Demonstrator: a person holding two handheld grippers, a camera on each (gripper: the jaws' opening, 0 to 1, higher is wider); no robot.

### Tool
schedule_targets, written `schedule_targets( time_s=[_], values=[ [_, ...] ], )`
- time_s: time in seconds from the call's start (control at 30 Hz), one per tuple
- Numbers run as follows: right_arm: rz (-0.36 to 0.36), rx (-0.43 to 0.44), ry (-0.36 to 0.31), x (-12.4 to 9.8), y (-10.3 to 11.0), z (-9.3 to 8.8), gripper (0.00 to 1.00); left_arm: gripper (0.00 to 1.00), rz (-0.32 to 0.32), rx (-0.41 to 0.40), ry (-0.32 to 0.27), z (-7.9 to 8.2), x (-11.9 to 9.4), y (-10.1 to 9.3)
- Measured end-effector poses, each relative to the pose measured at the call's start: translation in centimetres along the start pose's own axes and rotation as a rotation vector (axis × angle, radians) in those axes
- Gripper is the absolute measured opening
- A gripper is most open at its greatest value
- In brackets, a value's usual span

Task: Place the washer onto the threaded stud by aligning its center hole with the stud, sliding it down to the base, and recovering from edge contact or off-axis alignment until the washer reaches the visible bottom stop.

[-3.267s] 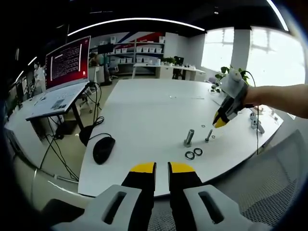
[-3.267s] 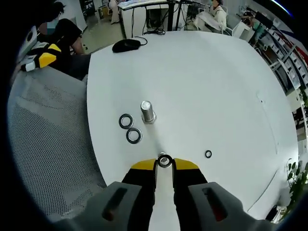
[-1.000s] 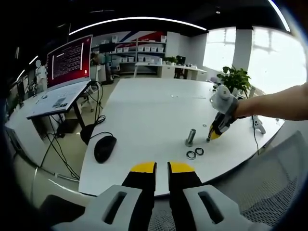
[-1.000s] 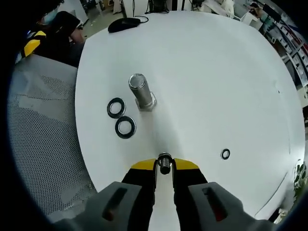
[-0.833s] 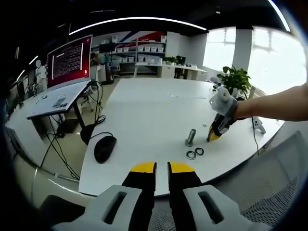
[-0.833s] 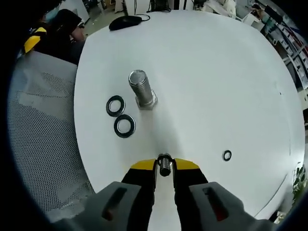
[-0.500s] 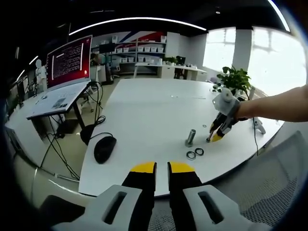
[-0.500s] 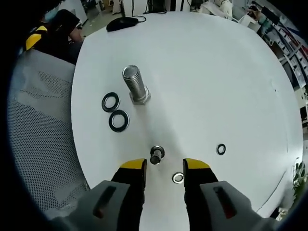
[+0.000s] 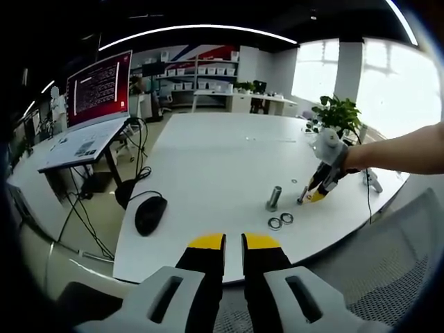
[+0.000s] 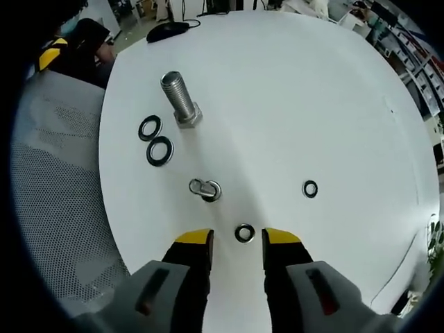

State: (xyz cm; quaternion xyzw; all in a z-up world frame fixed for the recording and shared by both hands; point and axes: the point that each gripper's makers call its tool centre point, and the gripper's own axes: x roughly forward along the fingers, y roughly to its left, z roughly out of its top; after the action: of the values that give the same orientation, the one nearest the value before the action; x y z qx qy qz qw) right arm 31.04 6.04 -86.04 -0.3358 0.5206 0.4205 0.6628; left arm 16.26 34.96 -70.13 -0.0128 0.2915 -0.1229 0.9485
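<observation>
Two grippers, right gripper [image 10: 237, 244] jaws apart and empty above table [image 10: 291, 104], washer [image 10: 244, 233] between its tips, stud [image 10: 205, 189] beyond, big bolt [image 10: 179, 98] farther, left gripper [image 9: 233, 243] closed, empty.

Both views are brightly lit. In the left gripper view, strong daylight is admitted through the windows [image 9: 388, 76] at upper right, which are blown out to near white, and a long ceiling light [image 9: 194, 31] is bent into an arc by the fisheye lens. The white table [image 9: 208, 166] is evenly lit with a mild sheen. In the right gripper view, soft, short shadows are cast beside the large bolt [image 10: 179, 99] and the small stud [image 10: 205, 188]. Straight edges are curved toward the borders, where detail is softened. Focus is sharp at the centre of each view.
</observation>
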Motion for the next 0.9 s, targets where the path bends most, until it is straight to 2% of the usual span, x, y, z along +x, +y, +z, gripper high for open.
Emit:
schedule_targets(
  time_s=[0.2,0.4,0.77,0.9],
  values=[
    [0.017,0.014,0.020,0.64,0.04,-0.76,0.26,0.07,0.000,0.000,0.004,-0.05,0.01,0.00],
    [0.004,-0.002,0.019,0.47,-0.29,-0.47,0.21,0.07,-0.001,0.002,0.006,-0.05,0.05,-0.02],
    [0.012,-0.062,0.077,0.45,-0.12,-0.60,0.21,0.06,0.003,0.001,0.010,-0.06,0.11,0.32],
    [0.015,-0.052,0.082,0.49,-0.24,-0.65,0.21,0.06,0.003,0.000,0.010,-0.06,0.12,0.30]
  ],
)
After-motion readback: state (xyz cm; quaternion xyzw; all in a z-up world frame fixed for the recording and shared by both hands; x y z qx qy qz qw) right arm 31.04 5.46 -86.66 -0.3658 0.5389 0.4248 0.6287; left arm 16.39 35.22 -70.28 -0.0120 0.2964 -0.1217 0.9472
